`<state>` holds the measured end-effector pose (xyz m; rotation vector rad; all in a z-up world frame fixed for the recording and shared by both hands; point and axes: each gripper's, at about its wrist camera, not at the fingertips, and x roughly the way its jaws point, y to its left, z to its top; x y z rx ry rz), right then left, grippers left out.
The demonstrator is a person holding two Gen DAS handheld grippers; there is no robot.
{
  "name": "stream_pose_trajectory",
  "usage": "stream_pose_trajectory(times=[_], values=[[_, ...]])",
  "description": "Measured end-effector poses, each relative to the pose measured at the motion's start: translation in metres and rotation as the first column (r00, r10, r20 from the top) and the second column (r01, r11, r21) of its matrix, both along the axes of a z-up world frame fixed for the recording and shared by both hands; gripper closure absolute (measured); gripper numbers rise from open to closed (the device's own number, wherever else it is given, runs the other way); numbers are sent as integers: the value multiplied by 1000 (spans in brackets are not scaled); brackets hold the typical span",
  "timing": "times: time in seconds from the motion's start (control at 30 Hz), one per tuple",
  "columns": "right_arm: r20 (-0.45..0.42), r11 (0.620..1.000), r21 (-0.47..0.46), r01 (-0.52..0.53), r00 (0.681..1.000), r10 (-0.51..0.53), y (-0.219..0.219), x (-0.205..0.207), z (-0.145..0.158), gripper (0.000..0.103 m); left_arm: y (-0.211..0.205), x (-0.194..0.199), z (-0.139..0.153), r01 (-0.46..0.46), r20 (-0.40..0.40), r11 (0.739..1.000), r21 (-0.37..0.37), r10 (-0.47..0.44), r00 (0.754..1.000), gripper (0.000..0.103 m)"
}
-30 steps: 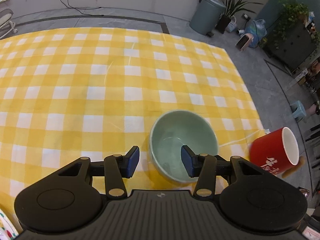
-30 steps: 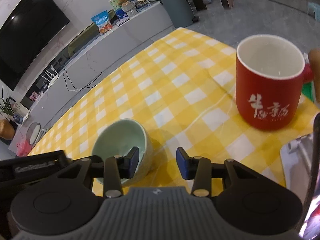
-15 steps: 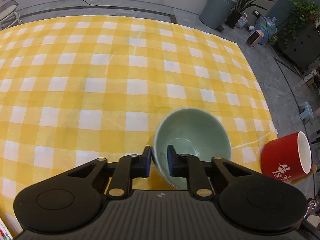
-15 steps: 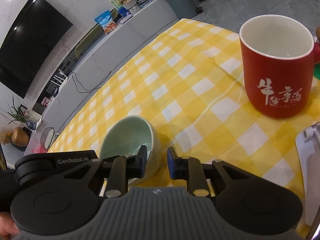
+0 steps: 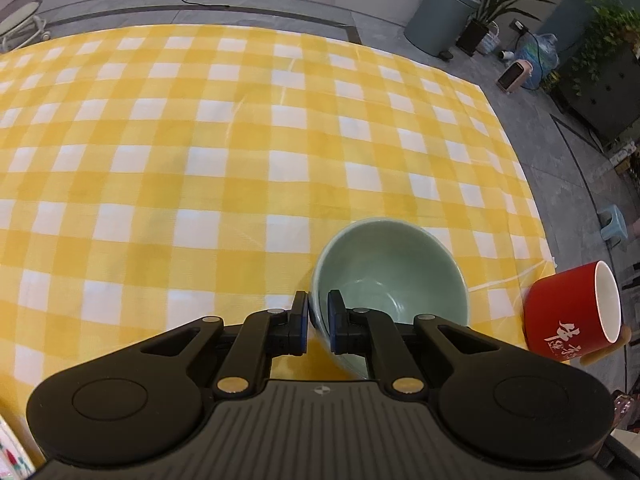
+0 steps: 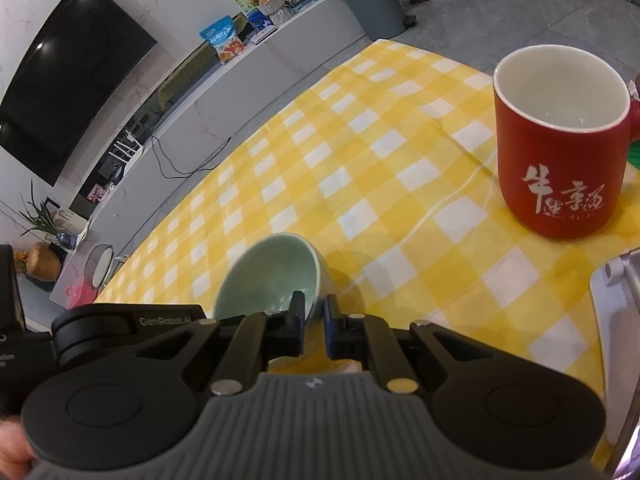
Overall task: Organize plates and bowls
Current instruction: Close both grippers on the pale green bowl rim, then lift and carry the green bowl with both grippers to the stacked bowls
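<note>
Table: my work surface, under a yellow-and-white checked cloth point(image 5: 208, 152), runs wide to the left and far side; the floor shows past its right edge.
Bin: a grey-blue bin point(image 5: 440, 12) stands on the floor beyond the far right corner, beside a potted plant point(image 5: 486, 20).
Mug: a red mug point(image 6: 560, 152) with white lettering stands upright near the table's right edge, well apart from the bowl.
Bowl: the pale green bowl point(image 5: 390, 276) sits near the front edge, right of centre, tipped so its opening faces partly to the left in my right wrist view.
Left tongs: my left gripper point(image 5: 318, 326) has just been closing and now pinches the bowl's left rim, one pad outside the wall, one inside.
Right tongs: my right gripper point(image 6: 313, 330) has just been closing and clamps the bowl's opposite rim point(image 6: 316, 276), pads either side of the wall.
Hand: a fingertip point(image 6: 12, 448) shows at the lower left of the right wrist view.
</note>
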<state>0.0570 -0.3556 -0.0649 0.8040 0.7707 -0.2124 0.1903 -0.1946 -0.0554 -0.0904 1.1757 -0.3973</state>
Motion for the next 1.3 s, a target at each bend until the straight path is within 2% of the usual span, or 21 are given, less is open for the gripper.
stream_pose_trajectory(times=[0.27, 0.33, 0.4, 0.43, 0.5, 0.57, 0.7, 0.8, 0.87, 0.9, 0.93, 1.0, 1.2, 1.3], values=[[39, 998, 54, -37, 999, 35, 8, -9, 14, 99, 24, -11, 19, -51, 4, 998, -21, 51, 999, 92], [62, 998, 42, -56, 997, 54, 13, -13, 22, 103, 34, -18, 26, -64, 18, 997, -38, 65, 998, 89], [132, 983, 130, -133, 984, 116, 17, -16, 27, 103, 39, -24, 32, -50, 12, 996, -68, 51, 999, 86], [137, 972, 172, -160, 981, 137, 22, -16, 30, 103, 37, -28, 33, -35, 4, 998, -55, 35, 999, 86], [134, 977, 114, -183, 977, 167, 35, -16, 35, 103, 31, -33, 28, -34, -12, 999, 10, 34, 999, 88], [115, 985, 16, -169, 979, 166, 43, -15, 35, 103, 31, -30, 19, -51, -6, 998, 25, 51, 999, 90], [79, 991, 19, -133, 988, 131, 29, -15, 25, 103, 36, -27, 15, -71, -9, 997, 26, 72, 997, 91], [70, 997, -56, -53, 996, 57, 17, -19, 28, 102, 38, -27, 15, -55, -6, 998, 25, 55, 998, 91], [58, 993, -110, -29, 998, 35, 14, -19, 32, 87, 36, -27, 13, -51, -2, 998, 35, 51, 999, 90], [48, 991, -130, -30, 998, 37, 14, -17, 31, 68, 36, -27, 13, -52, -1, 998, 42, 52, 999, 90], [39, 990, -138, -36, 998, 41, 14, -15, 29, 63, 35, -27, 11, -48, 2, 998, 49, 48, 999, 90], [2, 992, -118, -42, 999, 42, 14, -12, 21, 63, 34, -27, 9, -44, 4, 997, 70, 44, 999, 87], [-111, 996, 38, -86, 990, 90, 15, 0, -9, 64, 28, -27, 3, 7, -18, 991, 131, -4, 1000, 85], [-149, 991, 82, -103, 982, 114, 20, 3, -18, 69, 23, -28, -3, 41, -36, 984, 173, -35, 999, 84]])
